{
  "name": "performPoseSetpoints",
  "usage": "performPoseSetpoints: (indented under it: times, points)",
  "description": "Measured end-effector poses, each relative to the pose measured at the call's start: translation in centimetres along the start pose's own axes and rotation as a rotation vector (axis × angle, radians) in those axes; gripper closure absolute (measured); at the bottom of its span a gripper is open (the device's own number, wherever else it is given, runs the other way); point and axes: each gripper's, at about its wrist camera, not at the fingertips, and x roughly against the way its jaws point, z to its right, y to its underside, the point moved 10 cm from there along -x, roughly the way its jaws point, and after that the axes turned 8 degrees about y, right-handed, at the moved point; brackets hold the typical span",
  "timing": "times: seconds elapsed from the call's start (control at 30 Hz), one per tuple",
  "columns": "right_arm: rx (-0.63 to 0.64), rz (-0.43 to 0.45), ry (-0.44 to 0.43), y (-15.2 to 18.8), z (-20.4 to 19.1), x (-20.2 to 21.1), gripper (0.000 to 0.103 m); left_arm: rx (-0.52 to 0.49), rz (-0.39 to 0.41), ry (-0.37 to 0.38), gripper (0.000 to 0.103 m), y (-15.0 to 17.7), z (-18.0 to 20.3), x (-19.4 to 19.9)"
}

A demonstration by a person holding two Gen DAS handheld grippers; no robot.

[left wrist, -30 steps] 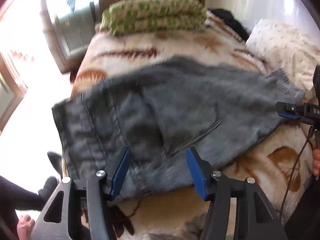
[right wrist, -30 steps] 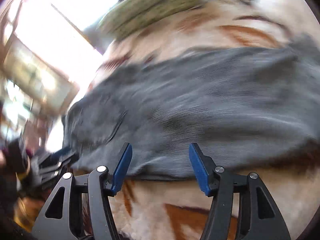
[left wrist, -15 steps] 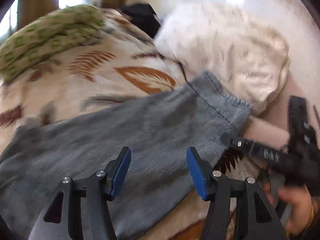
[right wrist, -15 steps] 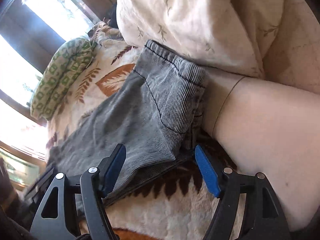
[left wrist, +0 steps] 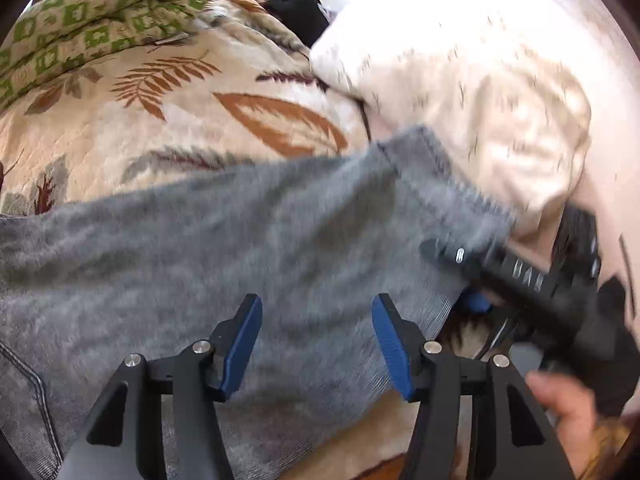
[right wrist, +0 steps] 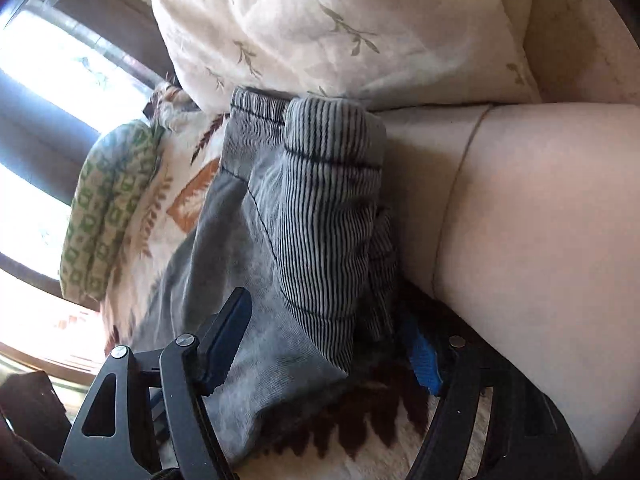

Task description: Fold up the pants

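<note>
Grey corduroy pants (left wrist: 240, 248) lie spread on a leaf-patterned blanket (left wrist: 168, 120) on a bed. The leg hems (right wrist: 320, 184) lie at the right by a pillow. My left gripper (left wrist: 316, 340) is open and empty, just above the near edge of the pant leg. My right gripper (right wrist: 324, 336) is open with its fingers on either side of the hem end; one blue pad (right wrist: 422, 356) is under the cloth edge, the other (right wrist: 224, 340) above. The right gripper (left wrist: 520, 276) also shows in the left wrist view at the hem.
A cream pillow (right wrist: 340, 28) with a leaf print lies against the hems. A pale padded bed end (right wrist: 540, 240) is right of them. A folded green checked quilt (left wrist: 92, 24) and a black garment (left wrist: 292, 4) lie at the far side.
Both grippers swung from the waist end along the leg to the hem end. The right gripper has moved in closer, so the hem now lies between its open fingers.
</note>
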Motion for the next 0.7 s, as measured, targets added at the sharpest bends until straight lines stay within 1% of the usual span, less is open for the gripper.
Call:
performPoseSetpoints:
  times: [0.07, 0.1, 0.13, 0.17, 0.2, 0.23, 0.27, 0.3, 0.33, 0.4, 0.43, 0.47, 0.5, 0.53, 0.57, 0.6, 0.63, 0.67, 0.7]
  points:
    - [0.03, -0.002, 0.01, 0.0, -0.2, 0.2, 0.043, 0.018, -0.013, -0.016, 0.044, -0.5, 0.2, -0.8]
    - [0.053, 0.004, 0.033, 0.0, -0.1, 0.2, 0.057, 0.023, -0.037, -0.027, 0.044, -0.3, 0.0, -1.6]
    - [0.08, 0.012, 0.057, -0.1, -0.1, 0.3, 0.07, 0.028, -0.081, -0.044, 0.044, 0.3, -0.2, -2.7]
    - [0.122, 0.031, 0.076, -0.2, -0.6, 0.4, 0.073, 0.011, -0.111, -0.08, 0.045, 1.0, -0.5, -3.7]
    - [0.162, 0.051, 0.084, -0.3, -1.1, 0.6, 0.076, -0.052, -0.094, -0.122, 0.041, 1.1, -0.1, -3.9]
    - [0.188, 0.067, 0.089, -0.5, -1.5, 0.8, 0.079, -0.101, -0.1, -0.153, 0.039, 1.2, 0.6, -4.1]
    - [0.212, 0.082, 0.088, -0.6, -1.9, 1.0, 0.079, -0.151, -0.113, -0.2, 0.038, 1.4, 1.1, -4.3]
    - [0.231, 0.097, 0.086, -0.8, -2.2, 1.2, 0.079, -0.169, -0.121, -0.22, 0.038, 1.3, 1.4, -4.2]
    - [0.247, 0.114, 0.092, -1.0, -2.4, 1.4, 0.078, -0.156, -0.126, -0.204, 0.039, 1.1, 1.7, -4.0]
    - [0.261, 0.135, 0.107, -1.5, -2.1, 1.6, 0.077, -0.079, -0.102, -0.116, 0.048, 0.1, 2.1, -3.3]
    - [0.261, 0.14, 0.116, -1.7, -2.1, 1.5, 0.069, -0.044, -0.081, -0.098, 0.048, -0.5, 2.0, -2.8]
    - [0.26, 0.152, 0.126, -2.1, -2.0, 1.5, 0.065, -0.023, -0.063, -0.101, 0.048, -1.0, 1.8, -2.5]
    - [0.26, 0.164, 0.128, -2.5, -1.9, 1.5, 0.064, -0.005, -0.052, -0.105, 0.048, -1.5, 1.4, -2.3]
    - [0.258, 0.165, 0.124, -2.8, -2.1, 1.4, 0.064, 0.021, -0.055, -0.106, 0.048, -1.8, 0.8, -2.5]
    - [0.257, 0.162, 0.115, -2.9, -2.2, 1.2, 0.064, 0.052, -0.075, -0.109, 0.053, -1.8, -0.1, -3.0]
    - [0.257, 0.153, 0.103, -2.9, -2.3, 1.0, 0.066, 0.078, -0.104, -0.117, 0.064, -1.5, -0.9, -3.9]
    - [0.256, 0.142, 0.096, -2.8, -2.7, 0.6, 0.075, 0.083, -0.105, -0.127, 0.068, -1.3, -1.6, -4.3]
    - [0.252, 0.122, 0.077, -2.6, -2.9, 0.4, 0.079, 0.079, -0.09, -0.135, 0.071, -1.3, -2.0, -4.2]
    - [0.249, 0.109, 0.059, -2.3, -3.0, 0.5, 0.084, 0.094, -0.083, -0.122, 0.072, -1.2, -2.0, -3.9]
